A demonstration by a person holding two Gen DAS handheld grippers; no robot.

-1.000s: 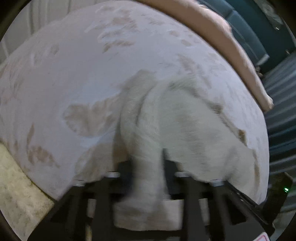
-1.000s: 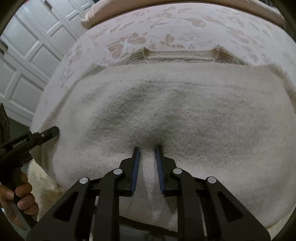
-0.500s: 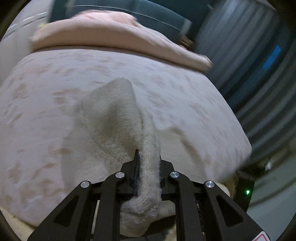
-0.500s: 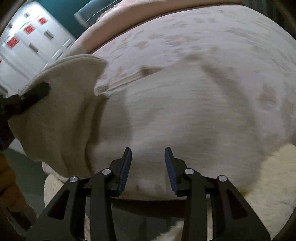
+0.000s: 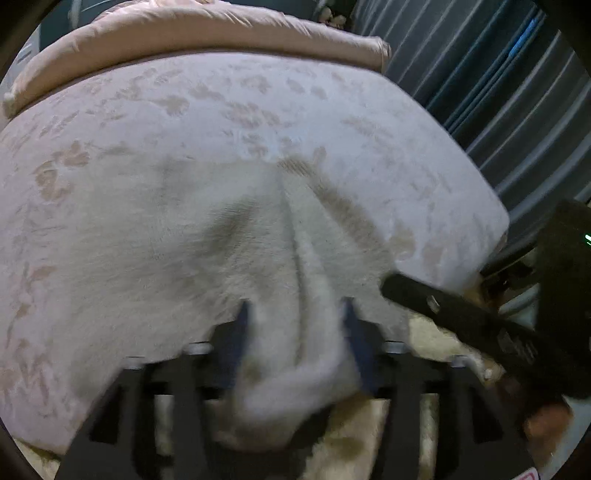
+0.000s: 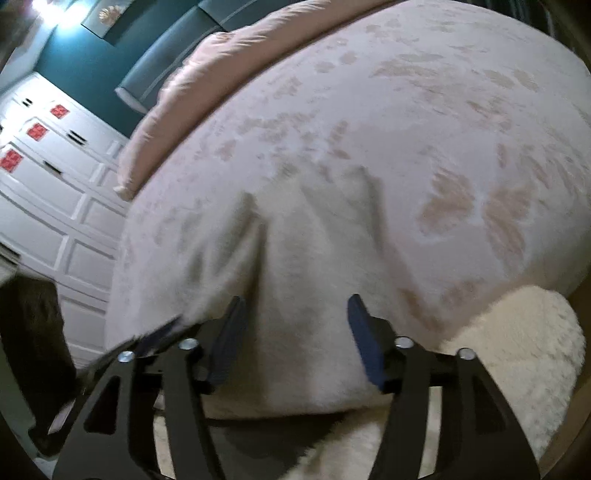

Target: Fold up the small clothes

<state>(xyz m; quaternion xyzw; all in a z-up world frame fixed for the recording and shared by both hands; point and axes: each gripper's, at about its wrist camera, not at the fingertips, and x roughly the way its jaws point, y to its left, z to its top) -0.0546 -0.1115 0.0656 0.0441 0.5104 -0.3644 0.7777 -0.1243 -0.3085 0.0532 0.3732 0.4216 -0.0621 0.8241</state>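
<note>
A cream knit sweater lies on the bed's patterned cover, near the bed's front edge. A thick fold of it runs down between the spread fingers of my left gripper, which is open; the fold hangs loose over the gripper's frame. My right gripper is open too, with its fingers wide apart over the sweater's near edge. In the left wrist view the right gripper's black body reaches in from the right, close beside the fold.
A pink duvet is rolled along the far side of the bed. Dark striped curtains hang to the right. White panelled doors stand left of the bed. A cream fluffy rug lies by the bed's front edge.
My left gripper has opened and let go of the sweater fold it held pinched. The fold was carried across the sweater and laid down. My right gripper has opened wider and swung to the right.
</note>
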